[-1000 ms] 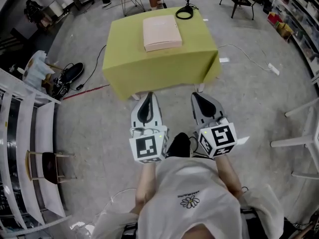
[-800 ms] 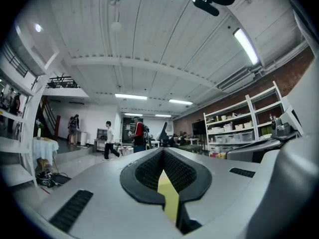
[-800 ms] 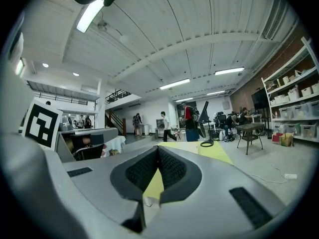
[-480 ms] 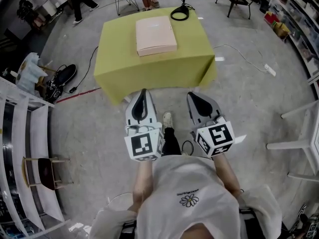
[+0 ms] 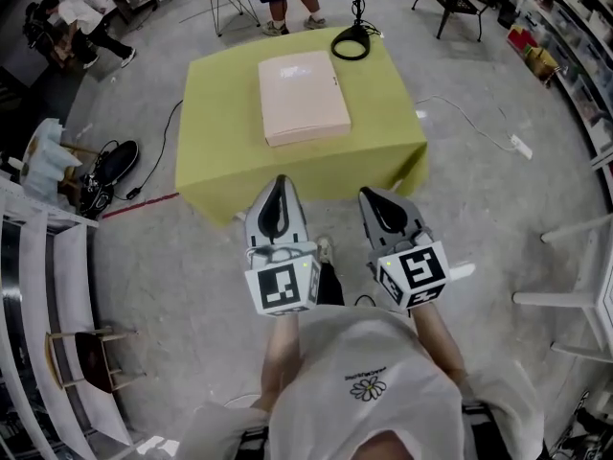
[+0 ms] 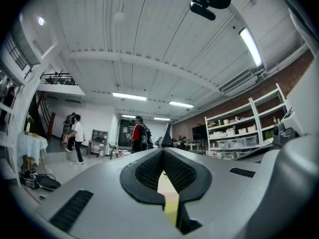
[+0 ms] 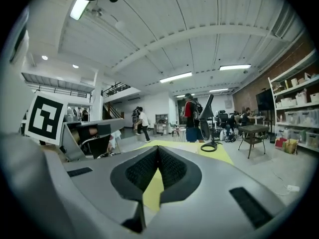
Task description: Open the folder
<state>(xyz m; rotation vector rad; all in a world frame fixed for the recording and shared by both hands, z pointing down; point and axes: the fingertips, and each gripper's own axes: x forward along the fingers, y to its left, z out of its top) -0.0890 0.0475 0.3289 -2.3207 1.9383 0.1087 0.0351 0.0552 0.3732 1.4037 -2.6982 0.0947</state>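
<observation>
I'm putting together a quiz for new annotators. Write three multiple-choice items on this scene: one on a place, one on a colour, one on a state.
1. Where does the folder lie?
A. on the floor
B. on the table
C. on a shelf

2. What colour is the table's cloth?
A. yellow-green
B. blue
C. red

3. How do the jaws of the left hand-held gripper and the right hand-held gripper stand?
A. shut on the folder
B. wide open
C. shut, empty

Key: 1 B, it lies flat on the tabletop; 2 A, the head view shows yellow-green; 3 C, each gripper view shows pads together with nothing between.
</observation>
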